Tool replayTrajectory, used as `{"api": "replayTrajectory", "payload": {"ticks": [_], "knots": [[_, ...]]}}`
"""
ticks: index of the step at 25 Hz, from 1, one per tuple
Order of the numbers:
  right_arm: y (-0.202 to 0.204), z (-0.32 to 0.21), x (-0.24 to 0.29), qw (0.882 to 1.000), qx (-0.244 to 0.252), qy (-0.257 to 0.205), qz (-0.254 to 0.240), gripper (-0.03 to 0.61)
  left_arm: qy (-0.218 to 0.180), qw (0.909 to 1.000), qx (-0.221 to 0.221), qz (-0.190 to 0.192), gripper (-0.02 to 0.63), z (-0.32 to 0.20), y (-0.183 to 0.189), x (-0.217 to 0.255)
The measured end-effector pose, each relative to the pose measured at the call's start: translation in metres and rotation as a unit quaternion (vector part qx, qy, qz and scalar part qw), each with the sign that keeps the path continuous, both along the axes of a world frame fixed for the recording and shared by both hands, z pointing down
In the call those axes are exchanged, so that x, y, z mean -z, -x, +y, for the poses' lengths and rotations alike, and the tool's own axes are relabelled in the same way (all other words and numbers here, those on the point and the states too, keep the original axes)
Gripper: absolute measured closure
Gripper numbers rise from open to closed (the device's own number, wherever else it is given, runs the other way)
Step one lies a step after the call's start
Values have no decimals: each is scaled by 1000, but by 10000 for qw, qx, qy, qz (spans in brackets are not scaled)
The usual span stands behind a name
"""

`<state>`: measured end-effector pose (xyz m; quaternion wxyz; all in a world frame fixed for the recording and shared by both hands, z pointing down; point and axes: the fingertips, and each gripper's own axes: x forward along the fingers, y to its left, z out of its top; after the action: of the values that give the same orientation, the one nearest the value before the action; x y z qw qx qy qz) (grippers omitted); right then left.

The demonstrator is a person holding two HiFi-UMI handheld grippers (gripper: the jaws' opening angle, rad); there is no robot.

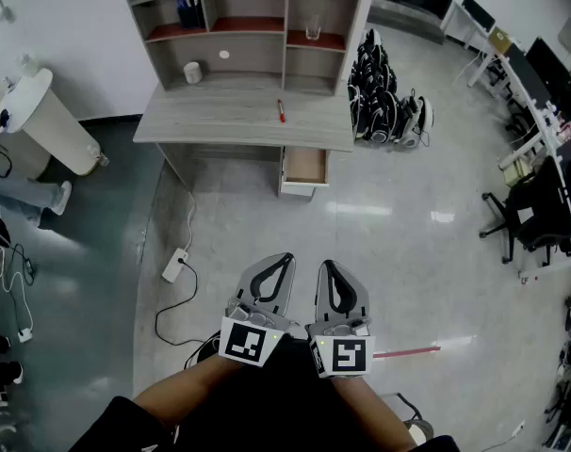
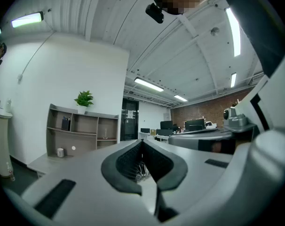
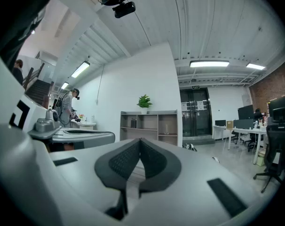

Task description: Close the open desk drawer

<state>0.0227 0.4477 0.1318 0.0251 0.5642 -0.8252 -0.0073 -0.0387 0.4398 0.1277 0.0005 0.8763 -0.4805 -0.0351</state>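
Note:
A grey wooden desk (image 1: 243, 121) with a shelf unit on top stands across the room against the white wall. Its drawer (image 1: 304, 168) under the right end is pulled out, showing a bare wooden inside. My left gripper (image 1: 285, 257) and right gripper (image 1: 323, 265) are held side by side well short of the desk, both shut with nothing between the jaws. In the left gripper view the gripper (image 2: 142, 142) points level at the shelf unit (image 2: 81, 131). In the right gripper view the gripper (image 3: 140, 140) faces the same shelves (image 3: 149, 124).
A red pen (image 1: 281, 111) lies on the desktop. Black bags (image 1: 380, 102) are heaped right of the desk. A white power strip (image 1: 175, 266) and cables lie on the floor at left. A round white table (image 1: 45, 121) stands far left, office chairs (image 1: 530, 210) at right.

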Motion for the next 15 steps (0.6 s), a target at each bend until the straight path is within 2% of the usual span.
{"api": "replayTrajectory", "payload": {"ticks": [3,8,13,15], "knots": [[-9,-5,0,10000,17,30,-7,561,-26,10000,39,65,600,-5,-10,1],[-33,-2,12,9983,94,-277,-507,561,81,9995,57,291,600,-2,-12,3],[-58,0,3,9984,78,-273,-497,561,-86,9993,301,-215,600,-2,3,-11],[-65,3,-4,9984,41,-204,-535,561,-132,9985,443,-305,600,-2,4,-13]]}}
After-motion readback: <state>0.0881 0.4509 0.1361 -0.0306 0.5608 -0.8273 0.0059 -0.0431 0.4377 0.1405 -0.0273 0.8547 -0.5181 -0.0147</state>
